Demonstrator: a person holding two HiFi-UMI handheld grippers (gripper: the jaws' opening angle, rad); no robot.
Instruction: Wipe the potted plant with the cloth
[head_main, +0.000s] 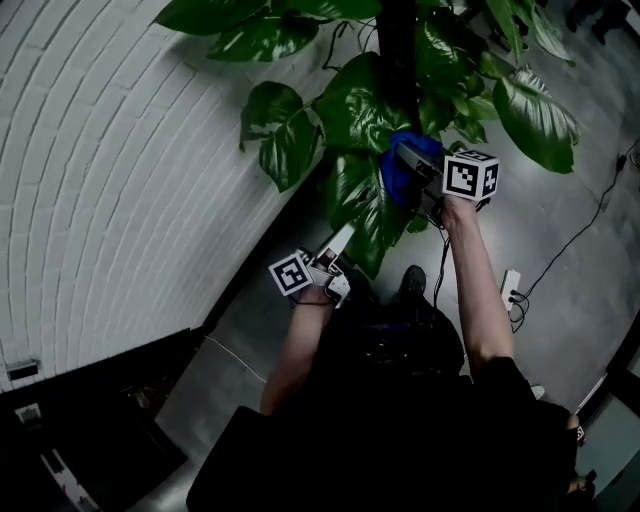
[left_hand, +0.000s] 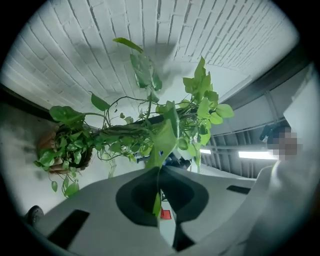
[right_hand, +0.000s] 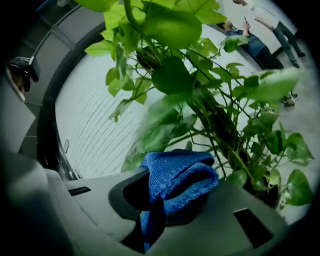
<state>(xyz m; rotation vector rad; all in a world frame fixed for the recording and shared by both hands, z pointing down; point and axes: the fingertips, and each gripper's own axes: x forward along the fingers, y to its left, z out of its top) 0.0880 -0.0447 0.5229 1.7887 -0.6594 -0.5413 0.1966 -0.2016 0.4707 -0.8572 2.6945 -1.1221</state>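
The potted plant (head_main: 440, 60) spreads large glossy green leaves across the top of the head view. My left gripper (head_main: 336, 256) is low in the middle, shut on the tip of a long hanging leaf (head_main: 362, 212). In the left gripper view the leaf (left_hand: 161, 145) runs edge-on between the closed jaws of the left gripper (left_hand: 159, 172). My right gripper (head_main: 418, 172) is higher, shut on a folded blue cloth (head_main: 404, 166) that lies against the same leaf cluster. In the right gripper view the cloth (right_hand: 176, 172) bulges out of the right gripper (right_hand: 167, 192), close to blurred leaves.
A white brick wall (head_main: 110, 200) curves along the left. A power strip (head_main: 511, 285) and cables lie on the grey floor at right. A dark low object (head_main: 90, 420) fills the lower left. People (right_hand: 260, 35) stand far behind the plant.
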